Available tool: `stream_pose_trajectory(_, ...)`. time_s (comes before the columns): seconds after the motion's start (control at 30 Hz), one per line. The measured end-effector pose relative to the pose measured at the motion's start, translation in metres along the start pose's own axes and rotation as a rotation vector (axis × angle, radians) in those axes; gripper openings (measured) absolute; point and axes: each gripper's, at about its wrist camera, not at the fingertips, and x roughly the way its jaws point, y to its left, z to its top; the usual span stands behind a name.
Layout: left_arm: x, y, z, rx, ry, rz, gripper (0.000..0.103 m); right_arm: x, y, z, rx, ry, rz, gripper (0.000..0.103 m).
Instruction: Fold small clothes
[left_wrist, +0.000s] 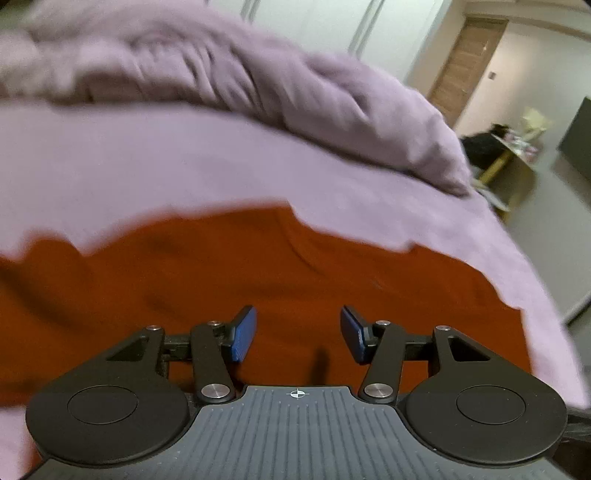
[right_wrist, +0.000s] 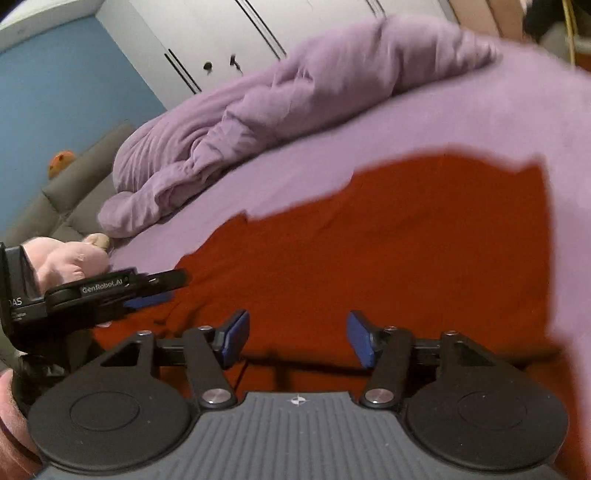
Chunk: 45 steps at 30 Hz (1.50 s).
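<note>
While both jaws gape, orange garment (left_wrist: 280, 266) lies flat — lilac bedsheet (left_wrist: 184, 158) beneath.

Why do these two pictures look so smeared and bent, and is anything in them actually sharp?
Left wrist view: the purple duvet and the orange garment are smeared by motion; the left gripper itself stays crisp. Right wrist view: milder blur, the garment's edges soft, the right gripper sharp. Both fisheye views curve the bed into a dome.

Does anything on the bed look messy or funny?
Yes. The purple blanket is bunched in a crumpled heap at the far side of the bed instead of lying flat. The red garment lies spread out, with an uneven, jagged far edge. Nothing looks spilled or torn.
</note>
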Motion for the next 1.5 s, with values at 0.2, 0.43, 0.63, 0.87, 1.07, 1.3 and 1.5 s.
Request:
stream_pose_trajectory(0.2,0.009,0.017,-0.003,0.053,0.001,0.154,0.052,-0.032,-0.068,-0.007,0.194,-0.143,-0.14,0.0)
stream_pose_trajectory(0.43,0.007,0.027,-0.003,0.042,-0.003,0.151,0.052,-0.045,-0.053,-0.007,-0.003,-0.15,-0.348,0.0)
stream_pose_trajectory(0.63,-0.012,0.02,-0.005,0.047,0.021,0.12,0.059,-0.038,0.003,-0.008,-0.156,-0.104,-0.33,0.008)
stream_pose_trajectory(0.87,-0.01,0.017,-0.021,0.047,0.085,0.145,0.066,0.012,0.049,-0.03,-0.341,-0.009,-0.331,0.008)
stream_pose_trajectory(1.07,-0.003,0.025,-0.019,0.001,0.055,0.139,0.071,0.012,0.047,-0.032,-0.346,-0.03,-0.34,0.009)
stream_pose_trajectory(1.3,-0.021,0.042,-0.019,-0.049,0.041,0.091,0.072,0.008,0.048,-0.039,-0.277,-0.08,-0.348,0.02)
stream_pose_trajectory(1.5,-0.096,0.108,-0.031,-0.163,-0.03,0.133,0.085,-0.036,0.07,-0.059,-0.158,-0.1,-0.224,0.087)
